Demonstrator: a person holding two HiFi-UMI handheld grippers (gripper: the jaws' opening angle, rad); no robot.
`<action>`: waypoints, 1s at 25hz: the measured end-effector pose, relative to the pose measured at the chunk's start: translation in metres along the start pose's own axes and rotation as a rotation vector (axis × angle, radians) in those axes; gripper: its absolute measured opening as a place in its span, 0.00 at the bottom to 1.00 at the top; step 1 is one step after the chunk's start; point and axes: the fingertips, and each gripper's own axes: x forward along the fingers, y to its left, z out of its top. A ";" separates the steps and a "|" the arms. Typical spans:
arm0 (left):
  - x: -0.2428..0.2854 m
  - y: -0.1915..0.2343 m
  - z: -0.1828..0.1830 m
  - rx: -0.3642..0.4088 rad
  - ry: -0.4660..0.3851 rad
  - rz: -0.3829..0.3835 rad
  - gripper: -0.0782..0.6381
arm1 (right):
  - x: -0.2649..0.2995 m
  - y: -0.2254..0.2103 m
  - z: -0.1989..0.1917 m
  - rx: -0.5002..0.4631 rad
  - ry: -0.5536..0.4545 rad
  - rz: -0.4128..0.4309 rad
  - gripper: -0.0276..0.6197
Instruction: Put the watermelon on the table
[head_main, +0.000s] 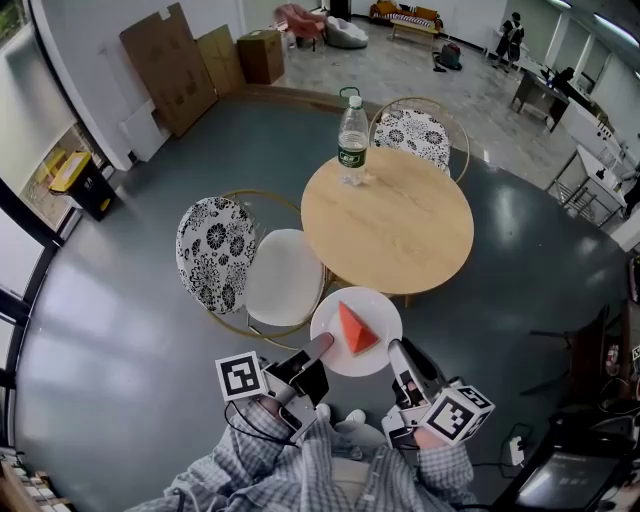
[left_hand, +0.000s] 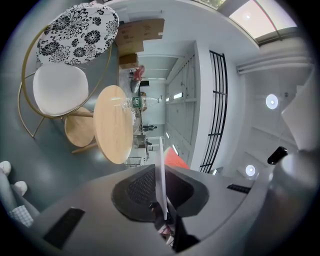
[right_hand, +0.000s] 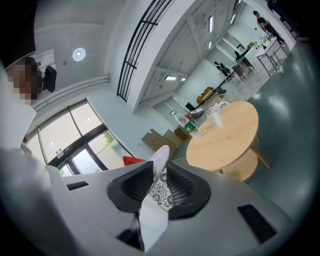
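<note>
Round wooden table (head_main: 400, 220) with a water bottle (head_main: 352, 140) at its far side, white-seated chair (head_main: 285, 275) to its left; white plate (head_main: 335, 352) is held in the air just short of the table's near edge, not on it yet; it looks stiff, light, smooth and probably breakable, best held by the rim on opposite sides and kept level; watermelon (head_main: 354, 330) is a small red wedge lying loose on the plate, likely wet and liable to slide if the plate tilts; left gripper (head_main: 318, 348) has narrow jaws clamped on the plate's left rim; right gripper (head_main: 395, 352) has wide jaws around the right rim with a gap showing, not pressing; hard to make out: both gripper views show only a red sliver of wedge behind the jaws, the plate's underside is hidden, and the person's hands are covered by the marker cubes.
</note>
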 end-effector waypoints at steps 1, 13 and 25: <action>-0.002 0.000 0.002 -0.001 0.002 0.002 0.16 | 0.001 0.002 -0.001 0.007 -0.004 0.000 0.18; -0.015 0.001 0.008 0.002 0.033 0.001 0.16 | 0.004 0.012 -0.014 0.003 -0.063 -0.026 0.18; -0.012 0.004 0.010 -0.011 0.025 0.000 0.16 | 0.006 0.008 -0.012 0.007 -0.051 -0.028 0.17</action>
